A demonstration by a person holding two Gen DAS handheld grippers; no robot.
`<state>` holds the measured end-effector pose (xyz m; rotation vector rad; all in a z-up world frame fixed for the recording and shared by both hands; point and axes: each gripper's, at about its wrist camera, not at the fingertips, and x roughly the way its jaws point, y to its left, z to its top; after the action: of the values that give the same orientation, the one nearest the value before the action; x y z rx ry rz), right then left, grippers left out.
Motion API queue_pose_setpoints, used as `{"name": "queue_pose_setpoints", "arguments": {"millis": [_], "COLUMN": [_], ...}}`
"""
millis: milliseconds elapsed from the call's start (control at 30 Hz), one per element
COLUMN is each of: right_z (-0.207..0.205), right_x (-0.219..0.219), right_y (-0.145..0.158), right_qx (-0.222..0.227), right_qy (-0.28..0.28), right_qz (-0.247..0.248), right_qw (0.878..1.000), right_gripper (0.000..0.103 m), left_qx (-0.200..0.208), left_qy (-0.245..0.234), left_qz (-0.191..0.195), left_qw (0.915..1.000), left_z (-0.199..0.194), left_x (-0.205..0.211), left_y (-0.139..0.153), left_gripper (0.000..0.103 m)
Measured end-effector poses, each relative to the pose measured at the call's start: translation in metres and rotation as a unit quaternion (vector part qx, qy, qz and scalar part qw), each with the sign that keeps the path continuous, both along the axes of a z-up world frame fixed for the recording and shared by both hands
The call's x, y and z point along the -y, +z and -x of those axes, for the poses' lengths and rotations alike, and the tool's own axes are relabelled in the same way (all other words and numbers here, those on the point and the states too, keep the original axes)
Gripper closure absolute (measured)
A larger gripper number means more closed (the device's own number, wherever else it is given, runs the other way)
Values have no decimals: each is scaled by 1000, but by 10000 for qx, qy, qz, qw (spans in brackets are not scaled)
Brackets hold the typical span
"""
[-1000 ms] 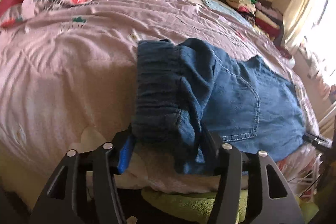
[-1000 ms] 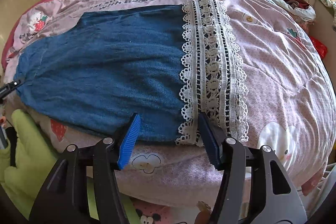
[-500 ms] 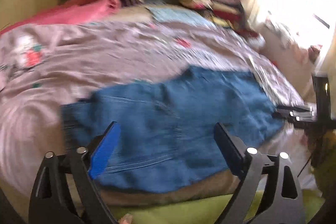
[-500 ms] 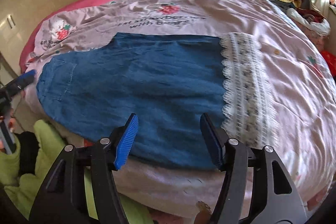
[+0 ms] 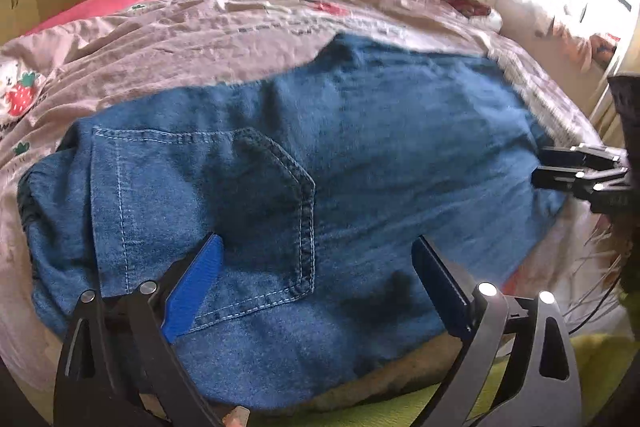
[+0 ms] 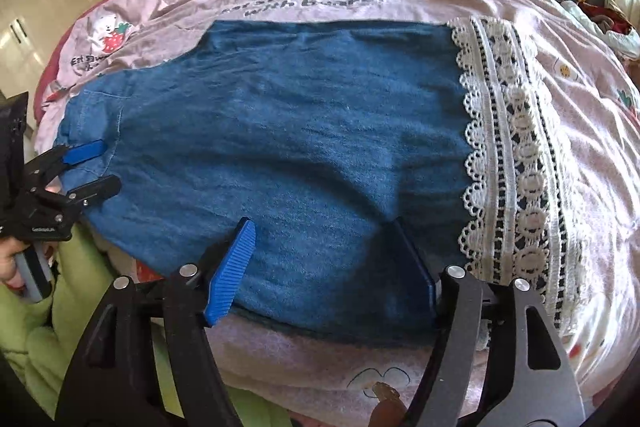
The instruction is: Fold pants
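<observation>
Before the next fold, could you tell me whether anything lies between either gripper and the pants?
Nothing visible does. The left gripper and right gripper are both open directly over the pants, which lie flat on the bed.

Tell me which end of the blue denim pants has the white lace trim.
The leg end of the blue denim pants, nearest the right hand-held gripper: white lace trim borders it. The pocket end lies by the left hand-held gripper.

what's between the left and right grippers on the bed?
Only the pants, lying flat with the lace hem on the right. Right wrist view shows the left gripper and right gripper, both open.
</observation>
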<state>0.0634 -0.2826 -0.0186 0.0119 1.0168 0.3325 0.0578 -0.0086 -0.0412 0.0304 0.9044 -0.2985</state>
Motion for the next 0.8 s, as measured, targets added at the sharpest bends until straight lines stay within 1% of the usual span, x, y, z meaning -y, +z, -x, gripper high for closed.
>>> {"name": "queue_pose_setpoints", "arguments": {"millis": [67,133,200,267,433,533,633,700,800], "right_z": [-2,-6,-12,-18,-42,-58,-72,-85,-99], "right_x": [8,20,32,44,69,86,101,109,114], "right_y": [12,25,37,48,63,65,63,58,48], "right_qx": [175,348,535,698,861,883,830,725,562], "right_qy": [-137,-302,-446,-596,-858,-997,-1089,-1083,-1033], "right_qz": [-12,-53,-60,-29,83,102,-16,-117,-199], "right_qw": [9998,9989,9976,9958,9926,9910,9906,9914,9929], "right_gripper": [40,40,38,37,37,37,37,37,37], "left_qx": [137,301,383,413,433,438,410,324,76], "left_qy": [5,54,116,171,169,81,-40,-92,-102], "left_qz": [281,414,505,553,482,401,341,380,436], "left_qw": [9995,9987,9979,9975,9978,9982,9986,9987,9990], "left_z": [1,1,-3,-9,-33,-49,-69,-82,-103], "left_x": [-5,-9,-14,-16,-12,-5,5,11,19], "left_y": [14,30,43,50,63,69,71,68,56], "left_gripper": [8,7,5,5,5,5,5,5,5]}}
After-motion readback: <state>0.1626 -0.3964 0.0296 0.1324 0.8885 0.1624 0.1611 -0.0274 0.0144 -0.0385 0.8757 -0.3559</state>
